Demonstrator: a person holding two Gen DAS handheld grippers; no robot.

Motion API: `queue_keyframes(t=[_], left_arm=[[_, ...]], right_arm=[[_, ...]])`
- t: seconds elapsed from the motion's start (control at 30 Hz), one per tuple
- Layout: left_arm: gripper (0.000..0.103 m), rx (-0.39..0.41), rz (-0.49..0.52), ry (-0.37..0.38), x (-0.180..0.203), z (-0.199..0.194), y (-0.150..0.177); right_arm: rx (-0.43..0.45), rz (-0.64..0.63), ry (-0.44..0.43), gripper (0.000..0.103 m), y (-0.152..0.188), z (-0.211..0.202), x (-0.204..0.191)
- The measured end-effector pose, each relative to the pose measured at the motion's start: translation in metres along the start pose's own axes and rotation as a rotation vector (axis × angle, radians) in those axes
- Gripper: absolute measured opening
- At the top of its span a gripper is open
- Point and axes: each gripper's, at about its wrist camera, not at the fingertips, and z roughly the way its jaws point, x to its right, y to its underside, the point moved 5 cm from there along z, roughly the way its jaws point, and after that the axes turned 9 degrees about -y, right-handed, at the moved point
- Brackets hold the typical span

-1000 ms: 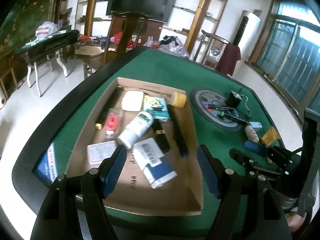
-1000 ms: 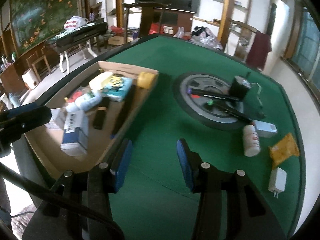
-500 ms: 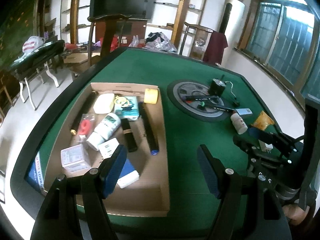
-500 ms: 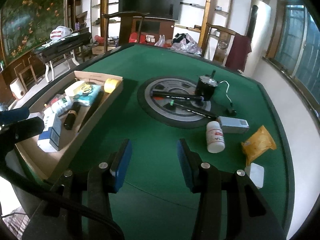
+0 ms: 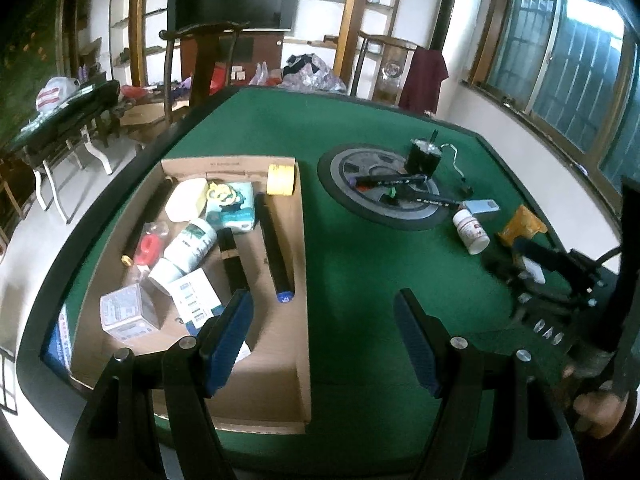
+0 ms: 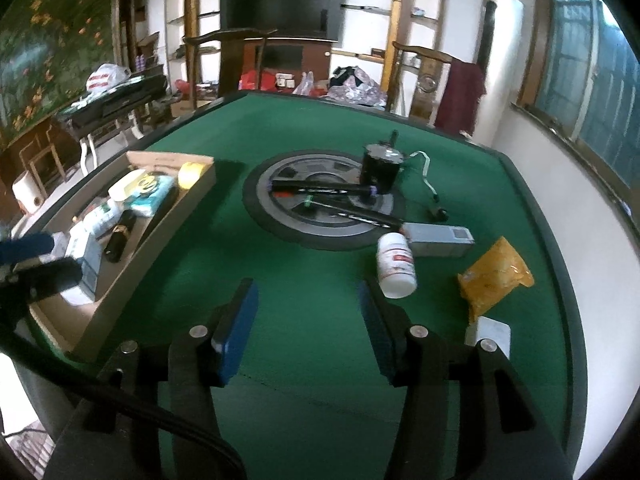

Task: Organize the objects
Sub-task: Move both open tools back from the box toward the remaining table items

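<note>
A shallow cardboard box (image 5: 302,264) lies on the green table at the left, holding several items: a white bottle (image 5: 188,246), boxes, black tubes, a yellow tape roll (image 5: 281,179). It also shows in the right wrist view (image 6: 120,284). My left gripper (image 5: 322,338) is open and empty above the box's right wall. My right gripper (image 6: 306,328) is open and empty over bare felt. A white pill bottle (image 6: 395,264) lies just beyond its right finger. A yellow packet (image 6: 494,276), a grey box (image 6: 438,239) and a white adapter (image 6: 490,334) lie nearby.
A round grey turntable (image 6: 320,208) at the table's centre carries black pens and a black motor (image 6: 380,168) with a cable. Chairs, shelves and a television stand behind the table. The table edge curves close on the right.
Both grippers have swung to the right. The box has slid left in both views and the pill bottle and packet have come closer to my right gripper. Both stay open.
</note>
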Motion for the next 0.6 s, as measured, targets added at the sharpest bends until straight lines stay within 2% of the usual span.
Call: queue_keyframes(t=[0.1, 0.37, 0.5, 0.6], left_arm=[[0.067, -0.046, -0.005, 0.002, 0.009, 0.010, 0.006], [0.067, -0.132, 0.211, 0.163, 0.104, 0.024, 0.039], [0.067, -0.154, 0.289, 0.240, 0.136, 0.020, 0.054], [0.067, -0.157, 0.343, 0.276, 0.152, 0.015, 0.064]], right_arm=[[0.019, 0.059, 0.010, 0.051, -0.002, -0.006, 0.024], [0.040, 0.262, 0.088, 0.051, 0.006, -0.028, 0.107], [0.055, 0.305, 0.139, 0.051, 0.010, -0.046, 0.130], [0.093, 0.330, 0.141, 0.051, 0.005, -0.063, 0.136]])
